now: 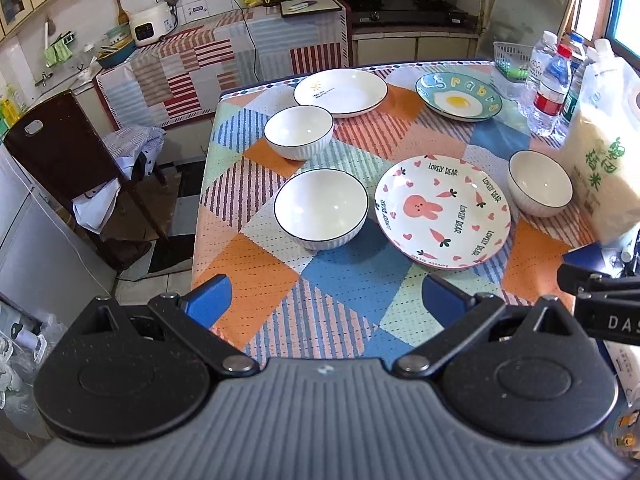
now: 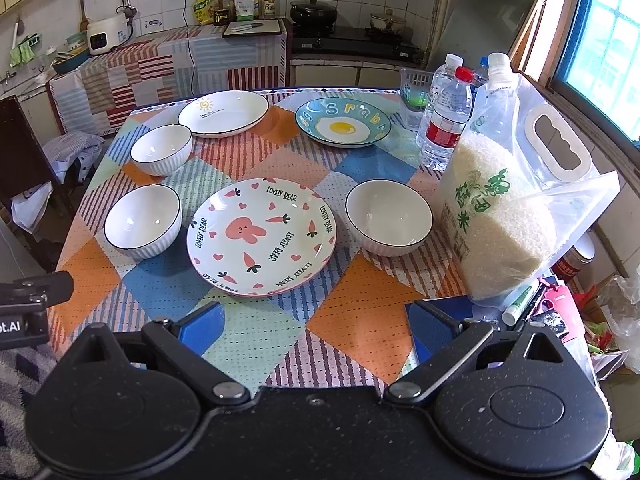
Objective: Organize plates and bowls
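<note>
On the patchwork tablecloth lie a pink bunny plate [image 1: 442, 211] [image 2: 261, 236], a white sun plate [image 1: 341, 92] [image 2: 223, 113] and a blue fried-egg plate [image 1: 458, 96] [image 2: 343, 122]. Three white bowls stand apart: one at near left [image 1: 321, 208] [image 2: 142, 220], one at far left [image 1: 298, 131] [image 2: 161, 149], one at the right by the rice bag [image 1: 540, 187] [image 2: 389, 222]. My left gripper [image 1: 326, 300] is open and empty over the near table edge. My right gripper [image 2: 314, 324] is open and empty, also near the front edge.
A large bag of rice [image 2: 504, 208] [image 1: 604, 160] stands at the table's right side, with water bottles [image 2: 446, 120] [image 1: 550, 88] and a small basket [image 2: 416, 84] behind it. A dark chair [image 1: 68, 160] stands left of the table. Clutter lies at near right [image 2: 560, 312].
</note>
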Tool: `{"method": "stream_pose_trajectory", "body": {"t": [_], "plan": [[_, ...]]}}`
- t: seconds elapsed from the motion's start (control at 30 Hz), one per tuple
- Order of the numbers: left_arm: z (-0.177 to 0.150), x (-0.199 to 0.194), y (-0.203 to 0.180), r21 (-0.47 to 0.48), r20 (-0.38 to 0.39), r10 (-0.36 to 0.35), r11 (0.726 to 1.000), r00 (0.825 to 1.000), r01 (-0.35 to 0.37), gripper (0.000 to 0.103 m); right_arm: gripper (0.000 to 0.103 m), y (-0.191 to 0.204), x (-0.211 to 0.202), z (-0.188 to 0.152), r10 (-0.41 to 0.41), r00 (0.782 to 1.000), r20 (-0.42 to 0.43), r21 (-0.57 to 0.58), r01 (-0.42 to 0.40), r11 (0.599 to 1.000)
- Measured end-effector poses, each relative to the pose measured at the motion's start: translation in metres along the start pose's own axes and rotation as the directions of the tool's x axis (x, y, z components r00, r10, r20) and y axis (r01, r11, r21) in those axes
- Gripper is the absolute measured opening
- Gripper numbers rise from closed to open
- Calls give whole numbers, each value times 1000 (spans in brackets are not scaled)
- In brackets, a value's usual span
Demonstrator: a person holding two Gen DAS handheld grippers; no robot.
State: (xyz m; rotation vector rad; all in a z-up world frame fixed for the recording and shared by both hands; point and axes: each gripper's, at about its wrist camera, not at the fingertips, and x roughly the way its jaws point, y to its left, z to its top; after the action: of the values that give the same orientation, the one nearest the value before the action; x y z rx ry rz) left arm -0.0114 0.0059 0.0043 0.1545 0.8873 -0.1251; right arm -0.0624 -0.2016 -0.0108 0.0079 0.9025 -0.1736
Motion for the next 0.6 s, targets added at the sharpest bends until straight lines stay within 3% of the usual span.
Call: {"method": "stream_pose_trajectory", "body": {"t": [0.6], "plan": [[0, -6, -4, 25, -36, -53, 998, 998, 54, 101, 100, 6, -21, -1, -48, 995, 84, -8, 49, 999]]}}
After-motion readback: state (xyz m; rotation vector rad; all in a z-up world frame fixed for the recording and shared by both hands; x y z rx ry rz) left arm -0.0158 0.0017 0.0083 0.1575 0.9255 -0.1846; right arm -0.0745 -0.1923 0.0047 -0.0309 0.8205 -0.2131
